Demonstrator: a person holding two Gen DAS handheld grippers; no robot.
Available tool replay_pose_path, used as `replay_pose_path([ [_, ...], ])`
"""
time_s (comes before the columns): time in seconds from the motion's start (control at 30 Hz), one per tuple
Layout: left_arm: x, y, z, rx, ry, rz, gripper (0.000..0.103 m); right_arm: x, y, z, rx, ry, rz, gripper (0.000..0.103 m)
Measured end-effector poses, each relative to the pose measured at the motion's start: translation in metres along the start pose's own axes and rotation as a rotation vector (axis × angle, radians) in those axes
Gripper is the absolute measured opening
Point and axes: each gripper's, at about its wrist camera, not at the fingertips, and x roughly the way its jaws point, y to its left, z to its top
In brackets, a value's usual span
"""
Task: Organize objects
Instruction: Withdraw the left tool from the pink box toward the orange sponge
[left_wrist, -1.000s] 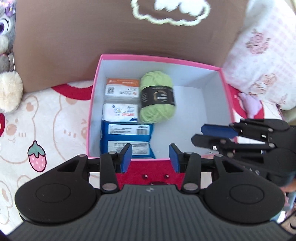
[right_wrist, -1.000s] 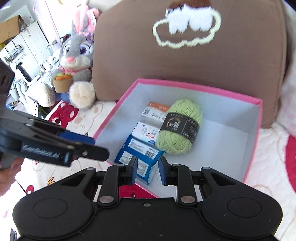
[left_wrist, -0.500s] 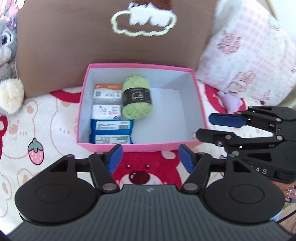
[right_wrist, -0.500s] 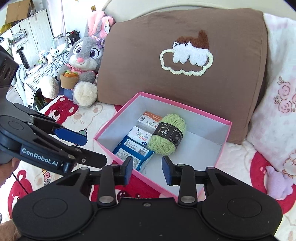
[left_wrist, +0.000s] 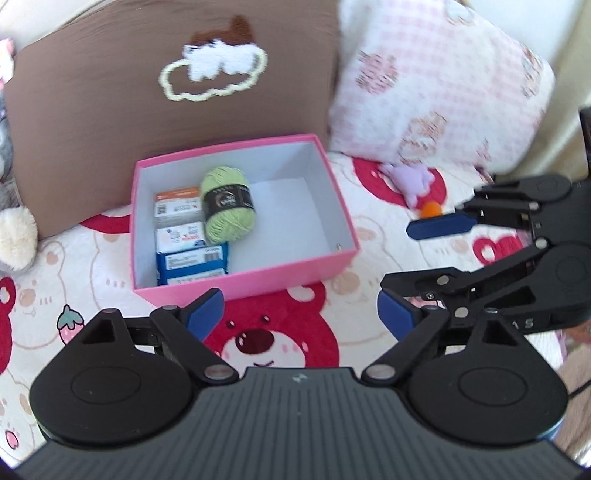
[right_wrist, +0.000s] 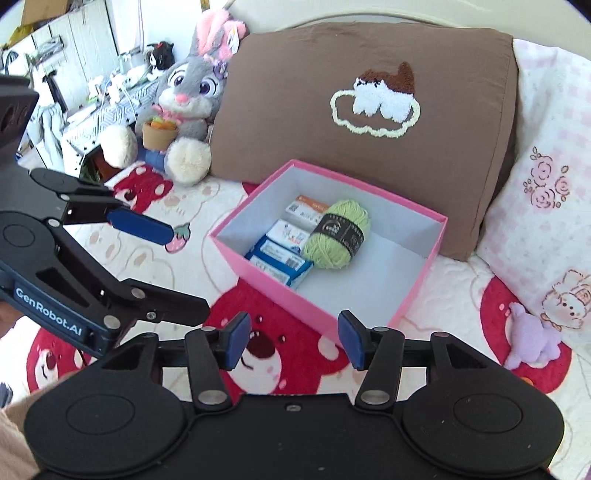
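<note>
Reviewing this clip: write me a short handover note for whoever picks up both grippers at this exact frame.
Left gripper: open, empty; its jaws have just been opening.
Right gripper: open, empty, jaws also just opening; both hang short of the pink box.
In the box, along one side: green yarn ball, orange-topped pack, white pack, blue pack. The other half is bare.
Left, likely: small purple plush on the bedspread by the pink pillow.

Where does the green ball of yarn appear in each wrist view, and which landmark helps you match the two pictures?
Left wrist view: green yarn left of centre, in the pink box, right of the packets.
Right wrist view: green yarn just right of centre, in the pink box.
Shared landmark: the brown pillow behind the box.
</note>
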Motion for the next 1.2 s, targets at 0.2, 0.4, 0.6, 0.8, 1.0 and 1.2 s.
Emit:
replay_pose_path([
  [0.2,0.001,-0.017,-0.012,0.034,0.020,-0.027,0.093,-0.010,0.002,-0.020,-0.014,0.047,-0.022,0.066],
  [0.4,0.007,-0.028,-0.017,0.031,0.031,-0.032,0.097,-0.019,-0.003,-0.034,-0.009,0.065,-0.067,0.077],
  [0.6,0.018,-0.045,-0.018,0.044,0.049,-0.048,0.100,-0.028,-0.009,-0.046,-0.010,0.072,-0.124,0.086],
  [0.8,0.034,-0.059,-0.019,0.042,0.062,-0.065,0.103,-0.031,-0.020,-0.062,0.000,0.078,-0.163,0.090],
  [1.0,0.069,-0.064,-0.021,0.002,0.095,-0.056,0.103,-0.028,-0.042,-0.078,0.065,0.096,-0.174,0.090],
  [1.2,0.081,-0.070,-0.016,-0.051,0.035,-0.078,0.103,-0.022,-0.067,-0.093,0.088,0.064,-0.188,0.090],
])
